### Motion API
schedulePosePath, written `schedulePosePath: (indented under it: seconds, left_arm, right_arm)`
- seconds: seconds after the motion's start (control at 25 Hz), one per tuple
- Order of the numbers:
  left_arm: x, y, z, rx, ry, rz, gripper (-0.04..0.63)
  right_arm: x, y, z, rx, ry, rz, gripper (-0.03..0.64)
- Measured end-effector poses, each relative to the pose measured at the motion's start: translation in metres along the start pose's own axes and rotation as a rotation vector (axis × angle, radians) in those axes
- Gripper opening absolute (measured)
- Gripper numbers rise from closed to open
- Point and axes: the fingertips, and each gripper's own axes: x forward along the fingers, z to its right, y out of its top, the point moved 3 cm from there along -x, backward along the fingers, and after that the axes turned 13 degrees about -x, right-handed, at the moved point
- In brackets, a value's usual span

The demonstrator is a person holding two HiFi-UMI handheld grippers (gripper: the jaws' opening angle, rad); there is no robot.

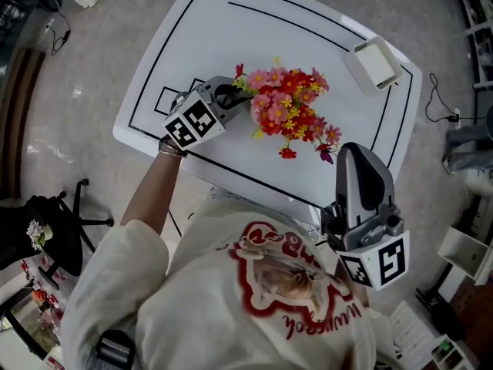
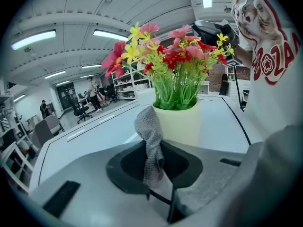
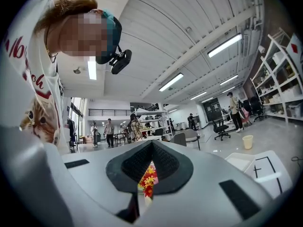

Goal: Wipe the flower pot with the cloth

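The left tongs (image 2: 154,167) pinch a grey cloth (image 2: 150,141) just beside the flower pot (image 2: 182,124) on the tabletop (image 2: 94,131). The right tongs (image 3: 147,174) are pressed together and hold nothing.

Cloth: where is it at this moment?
The cloth is pinched in the left gripper, centre of the left gripper view. Its free end stands right by the left edge of the pot; contact can't be told.
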Motion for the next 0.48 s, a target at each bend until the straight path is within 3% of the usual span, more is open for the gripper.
schedulePosePath:
  seconds: [0.48]
  left_arm:
    - [-0.008, -0.006, 0.010, -0.039, 0.073, 0.000, 0.054]
  right_arm:
    - [-0.012, 0.001, -0.004, 0.002, 0.028, 0.004, -0.002]
